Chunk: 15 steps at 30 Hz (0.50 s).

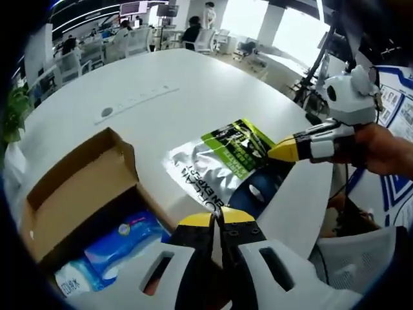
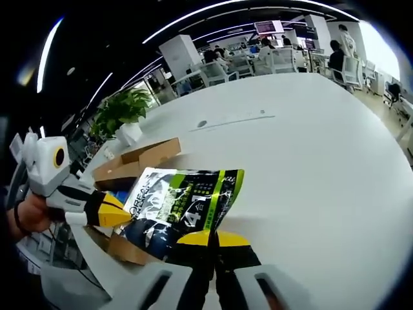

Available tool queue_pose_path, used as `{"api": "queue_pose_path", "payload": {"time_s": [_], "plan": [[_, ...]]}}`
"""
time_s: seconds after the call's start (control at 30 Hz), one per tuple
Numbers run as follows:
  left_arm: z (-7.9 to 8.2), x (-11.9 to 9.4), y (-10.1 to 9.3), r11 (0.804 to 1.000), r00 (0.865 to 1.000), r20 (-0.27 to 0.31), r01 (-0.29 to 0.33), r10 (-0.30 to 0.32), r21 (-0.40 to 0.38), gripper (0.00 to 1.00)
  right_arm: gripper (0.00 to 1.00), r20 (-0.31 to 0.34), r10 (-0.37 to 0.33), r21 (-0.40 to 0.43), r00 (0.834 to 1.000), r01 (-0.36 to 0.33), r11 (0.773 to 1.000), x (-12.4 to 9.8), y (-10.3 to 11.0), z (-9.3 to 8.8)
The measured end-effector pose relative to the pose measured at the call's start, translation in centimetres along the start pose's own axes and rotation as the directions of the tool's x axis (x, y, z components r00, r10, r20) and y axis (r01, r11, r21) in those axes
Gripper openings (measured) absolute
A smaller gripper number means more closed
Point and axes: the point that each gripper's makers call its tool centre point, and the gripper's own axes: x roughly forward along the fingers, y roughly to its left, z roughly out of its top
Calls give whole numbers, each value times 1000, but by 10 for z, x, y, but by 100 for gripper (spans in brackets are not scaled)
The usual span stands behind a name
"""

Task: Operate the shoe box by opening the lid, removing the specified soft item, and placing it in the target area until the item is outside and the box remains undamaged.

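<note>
Removal step, item out of box. Right gripper (image 2: 213, 240) clamped on foil pouch (image 2: 184, 205), held above white table (image 2: 310, 168). Left gripper (image 1: 218, 219) jaws together, gripping nothing visible, at 4 o'clock of open cardboard shoe box (image 1: 84, 187); blue wipes pack (image 1: 122, 239) inside. Next: carry pouch toward 12 o'clock, lower flat, then release.

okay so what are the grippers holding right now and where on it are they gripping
The right gripper is shut on the silver-and-green pouch at its dark bottom edge. The left gripper also looks shut, beside the pouch's near edge, but whether it holds it cannot be told.
</note>
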Motion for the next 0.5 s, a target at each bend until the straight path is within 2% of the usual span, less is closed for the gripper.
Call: {"api": "queue_pose_path", "payload": {"time_s": [0.5], "plan": [[6,17,11,1000,999,-25,-28,28,-6,3,0,-26,7,3,1000,-7,1000,23,-14,6]]}}
